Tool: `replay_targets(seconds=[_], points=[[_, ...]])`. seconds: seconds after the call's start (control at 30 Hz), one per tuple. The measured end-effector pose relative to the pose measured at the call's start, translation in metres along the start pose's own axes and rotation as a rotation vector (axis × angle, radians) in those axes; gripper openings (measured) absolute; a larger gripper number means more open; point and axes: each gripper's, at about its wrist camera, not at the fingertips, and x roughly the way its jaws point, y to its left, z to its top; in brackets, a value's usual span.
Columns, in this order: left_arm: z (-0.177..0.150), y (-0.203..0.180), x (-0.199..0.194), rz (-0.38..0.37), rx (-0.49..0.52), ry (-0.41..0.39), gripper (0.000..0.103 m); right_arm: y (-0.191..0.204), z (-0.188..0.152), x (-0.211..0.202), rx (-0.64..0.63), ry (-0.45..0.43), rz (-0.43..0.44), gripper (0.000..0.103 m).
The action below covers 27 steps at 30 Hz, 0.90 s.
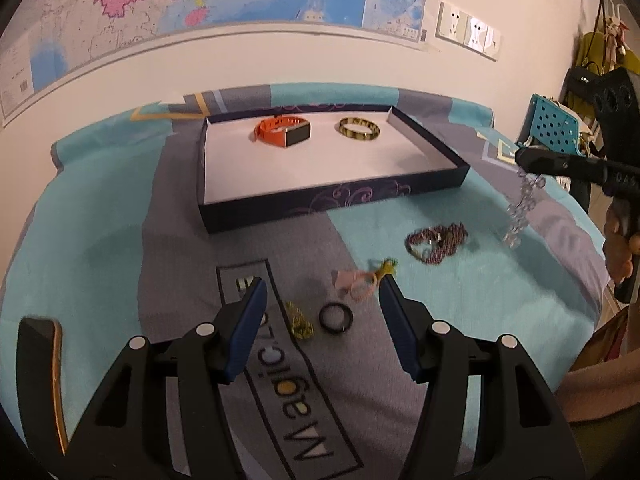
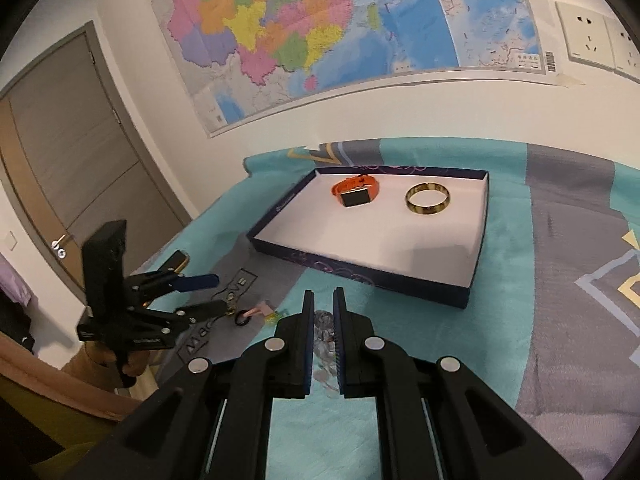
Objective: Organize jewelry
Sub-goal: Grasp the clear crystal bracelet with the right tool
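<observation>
So the right gripper (image 2: 323, 300) has its jaws pinched nearly together on a silvery chain bracelet (image 1: 520, 212), which dangles off the tip above the blanket (image 1: 100, 240), not touching it. The left gripper (image 1: 322, 286) sits with its blue pads spread apart and nothing between them, hovering over a little pile of stuff: a black ring (image 1: 335, 319), a small gold-green piece (image 1: 299, 320) just left of it, and a pink clip-looking thing (image 1: 356, 284) with a yellow bit on the end; it's blurry, so I can't say exactly what that one is. Off to the right on the teal part lies a purple beaded bracelet (image 1: 436, 242). The dark blue box tray (image 1: 332, 204) with swirl print on its side already holds an orange smartwatch (image 1: 282, 132) and a gold bangle (image 1: 359, 129), side by side near the far wall, not touching. Readable text: the grey stripe of the blanket has a boxed label that starts "Magic", the rest is hidden by the pads. There's a big wall map (image 2: 320, 32), but its print is too small to read.
</observation>
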Motion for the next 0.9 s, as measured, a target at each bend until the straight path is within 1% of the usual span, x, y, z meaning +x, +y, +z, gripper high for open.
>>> replay_targets(seconds=[0.07,0.2,0.3,0.4,0.6,0.67,0.8,0.9], points=[[-0.006,0.001,0.001,0.004,-0.003,0.013,0.058,0.001,-0.004,0.003,-0.001,0.013,0.003,0.008],[-0.014,0.006,0.002,0.019,-0.015,0.032,0.058,0.002,-0.016,0.019,0.001,0.068,0.01,0.008],[-0.017,0.008,0.0,0.027,-0.02,0.039,0.058,0.001,-0.022,0.026,0.018,0.083,0.023,0.008],[-0.018,0.009,0.001,0.033,-0.018,0.046,0.058,-0.002,-0.027,0.031,0.032,0.094,0.019,0.008],[-0.018,0.008,0.009,0.039,-0.021,0.059,0.054,-0.01,-0.037,0.038,0.066,0.118,0.0,0.008],[-0.017,0.008,0.011,0.029,-0.029,0.061,0.052,-0.013,-0.04,0.038,0.081,0.122,-0.002,0.008],[-0.016,0.007,0.014,0.032,-0.026,0.068,0.047,-0.018,-0.046,0.039,0.093,0.137,-0.033,0.01],[-0.016,0.008,0.014,0.033,-0.03,0.071,0.046,-0.021,-0.049,0.04,0.103,0.142,-0.041,0.015]])
